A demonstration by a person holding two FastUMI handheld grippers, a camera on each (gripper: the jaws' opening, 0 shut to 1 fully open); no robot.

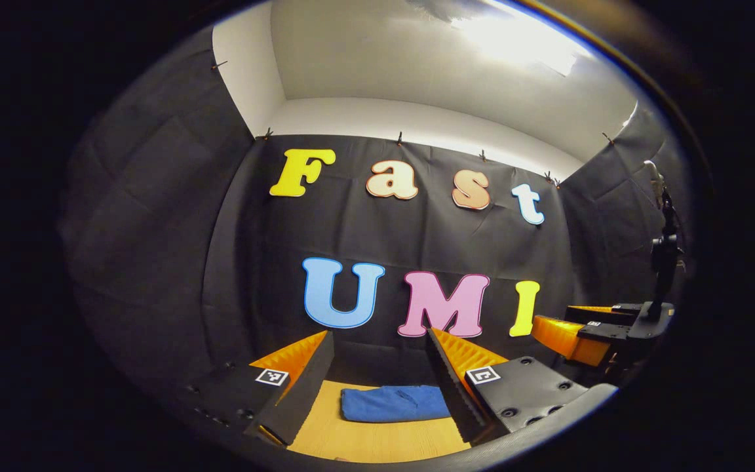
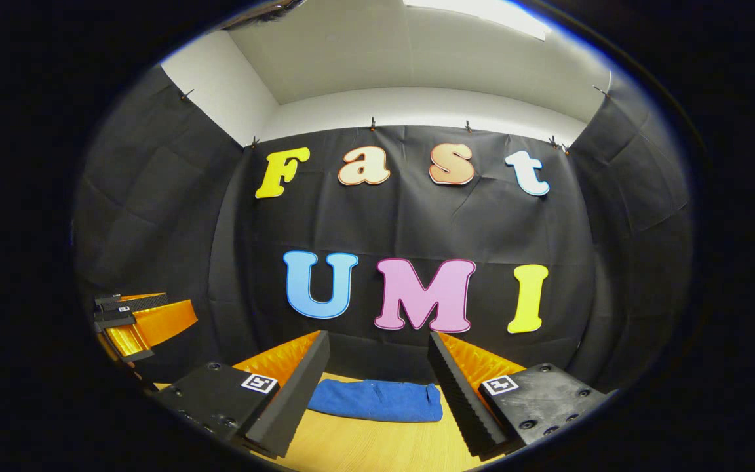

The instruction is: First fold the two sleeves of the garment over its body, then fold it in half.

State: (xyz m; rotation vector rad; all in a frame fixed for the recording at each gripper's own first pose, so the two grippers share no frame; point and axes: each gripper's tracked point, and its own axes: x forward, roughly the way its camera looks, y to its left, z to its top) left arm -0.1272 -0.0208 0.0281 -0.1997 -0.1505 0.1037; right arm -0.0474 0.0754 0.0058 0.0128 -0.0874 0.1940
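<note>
- Garment (image 1: 394, 403): blue, lying on the wooden table (image 1: 377, 442) as a compact folded bundle, near the foot of the black cloth wall (image 1: 417, 242).
- Left gripper (image 1: 377, 377): jaws spread wide, nothing between them. In the left gripper view the garment sits ahead of and between the two fingers (image 1: 299, 387), apart from both; its right end runs behind the right-hand finger.
- Right gripper (image 2: 377, 383): jaws likewise spread wide, holding nothing. In the right gripper view the garment (image 2: 376, 400) lies ahead between the fingers (image 2: 289, 393), not touched by either; its left end passes just behind the left-hand finger.
- Both grippers are held above the table, looking mostly at the wall, with the garment low in each view.
- Left gripper view: the right gripper (image 1: 580, 334) shows at the right edge, fingers pointing toward the wall, with a dark stand or mount (image 1: 664, 262) rising beside it; a ceiling light (image 1: 522, 39) glares above.
- Right gripper view: the left gripper (image 2: 138, 321) shows at the left edge, level with the lower wall.
- Containers: none seen on the table.
</note>
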